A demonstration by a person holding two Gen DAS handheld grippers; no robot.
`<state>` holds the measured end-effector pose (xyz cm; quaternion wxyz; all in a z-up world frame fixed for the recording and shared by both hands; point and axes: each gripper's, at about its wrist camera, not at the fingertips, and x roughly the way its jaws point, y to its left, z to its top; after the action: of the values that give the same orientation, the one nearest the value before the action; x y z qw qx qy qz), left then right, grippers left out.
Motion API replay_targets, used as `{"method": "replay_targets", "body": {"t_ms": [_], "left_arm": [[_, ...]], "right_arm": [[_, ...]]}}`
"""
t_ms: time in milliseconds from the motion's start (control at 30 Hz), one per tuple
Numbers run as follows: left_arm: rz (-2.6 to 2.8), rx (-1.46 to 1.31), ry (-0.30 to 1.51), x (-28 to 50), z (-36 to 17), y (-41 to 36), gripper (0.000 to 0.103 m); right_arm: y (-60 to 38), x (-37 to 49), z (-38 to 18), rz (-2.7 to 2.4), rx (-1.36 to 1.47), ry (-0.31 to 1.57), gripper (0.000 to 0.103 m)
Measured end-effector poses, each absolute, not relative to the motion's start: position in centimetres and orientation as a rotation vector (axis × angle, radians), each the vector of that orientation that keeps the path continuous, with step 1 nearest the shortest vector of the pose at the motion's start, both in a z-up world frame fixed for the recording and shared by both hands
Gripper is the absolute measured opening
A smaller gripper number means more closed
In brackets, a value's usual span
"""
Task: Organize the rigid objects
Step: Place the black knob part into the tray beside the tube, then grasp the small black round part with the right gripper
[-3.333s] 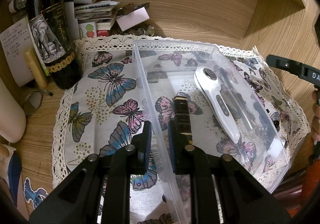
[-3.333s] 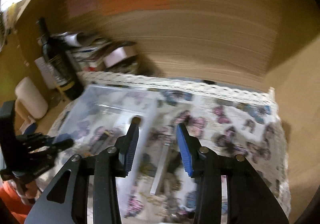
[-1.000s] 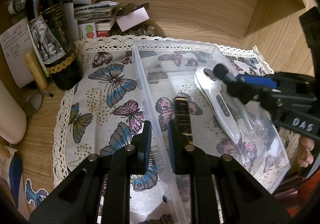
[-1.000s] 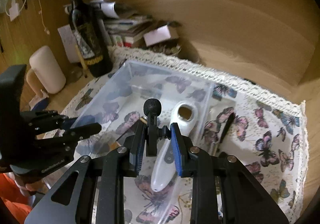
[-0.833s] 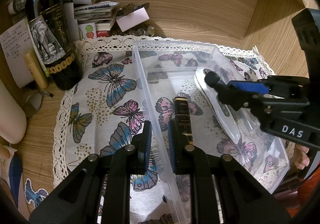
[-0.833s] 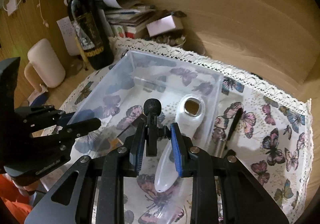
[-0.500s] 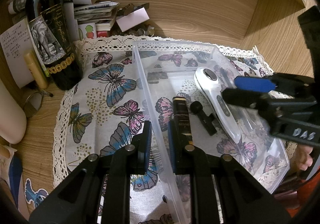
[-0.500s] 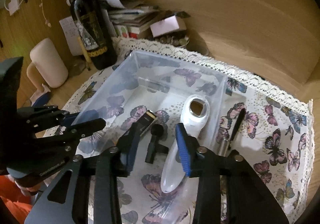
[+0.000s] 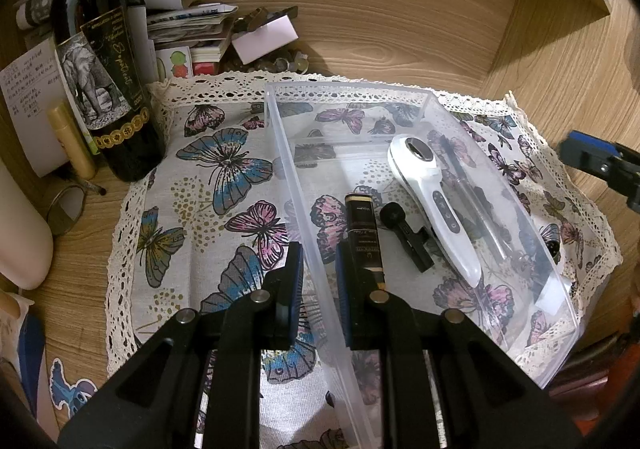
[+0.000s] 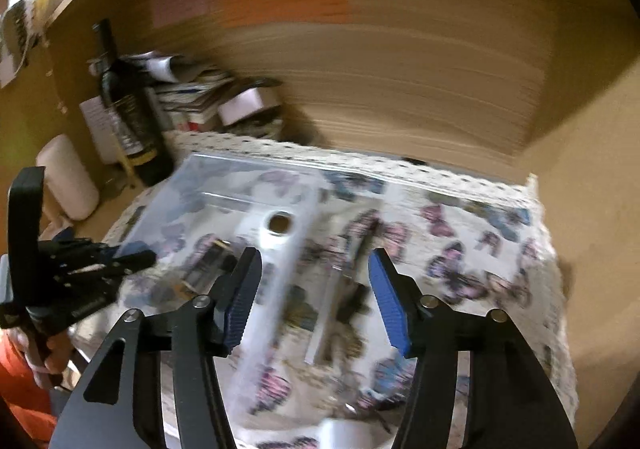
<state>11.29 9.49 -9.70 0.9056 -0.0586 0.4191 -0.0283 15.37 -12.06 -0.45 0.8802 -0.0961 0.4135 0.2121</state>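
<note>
The left tongs (image 9: 316, 281) straddle the near-left wall of the clear plastic bin (image 9: 420, 97), one pad on each side. They are closed nearly onto the wall, but whether they actually pinch it cannot be told. The bin sits on a butterfly-print cloth (image 9: 208, 185) spread over the wooden bench (image 9: 68, 273).

Three things lie in the bin: a black and gold tube (image 9: 362, 237) beside the gripped wall, a small black clip-on microphone (image 9: 404, 233) just right of it, and a white handheld device (image 9: 436, 205) further right. All three run lengthwise from the lower part of the frame toward the top.

The right tongs (image 10: 314, 297) are spread wide and hold nothing. Their view is smeared by motion, so small details there are doubtful.

Outside the bin, on the cloth beyond its right wall, lies a slim dark pen-like stick (image 10: 366, 233), and nearer the camera a pale flat strip (image 10: 326, 317) with a dark lump I cannot identify beside it. Both long things point away from the camera, roughly in line with the right tongs' fingers, and sit in the gap between the spread pads in that view.

Judging by this, the right hand is much nearer these loose pieces. It would likely need to turn so the pads close across the thin width rather than along the length.
</note>
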Motion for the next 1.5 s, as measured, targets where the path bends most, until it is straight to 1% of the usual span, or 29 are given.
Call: {"method": "replay_targets", "body": {"t_ms": [300,733,767,800,867,900,1100,1500], "left_arm": [[-0.058,-0.12,0.866,11.3,-9.7,9.5,0.016],[-0.058,-0.114,0.863,11.3,-9.6,9.3,0.016],[-0.058,-0.114,0.863,11.3,-9.7,9.3,0.016],[-0.057,-0.114,0.863,11.3,-9.6,9.3,0.016],[-0.058,-0.114,0.863,11.3,-9.7,9.3,0.016],[-0.058,-0.114,0.863,11.3,-9.7,9.3,0.016],[-0.059,-0.113,0.863,11.3,-9.7,9.4,0.016],[-0.059,-0.113,0.863,11.3,-9.7,9.3,0.016]], "right_arm": [[-16.7,13.6,-1.3,0.295,-0.17,0.902,0.052],[-20.3,12.6,-8.4,0.252,-0.1,1.113,0.052],[-20.5,12.7,-8.8,0.256,-0.09,1.128,0.046],[-20.6,12.6,-9.1,0.26,-0.086,1.137,0.039],[-20.7,12.9,-9.7,0.275,-0.073,1.16,0.03],[-20.7,12.9,-9.9,0.276,-0.069,1.161,0.03],[-20.4,13.2,-8.4,0.265,-0.08,1.097,0.03],[-17.6,14.4,-2.8,0.329,-0.096,0.908,0.03]]}}
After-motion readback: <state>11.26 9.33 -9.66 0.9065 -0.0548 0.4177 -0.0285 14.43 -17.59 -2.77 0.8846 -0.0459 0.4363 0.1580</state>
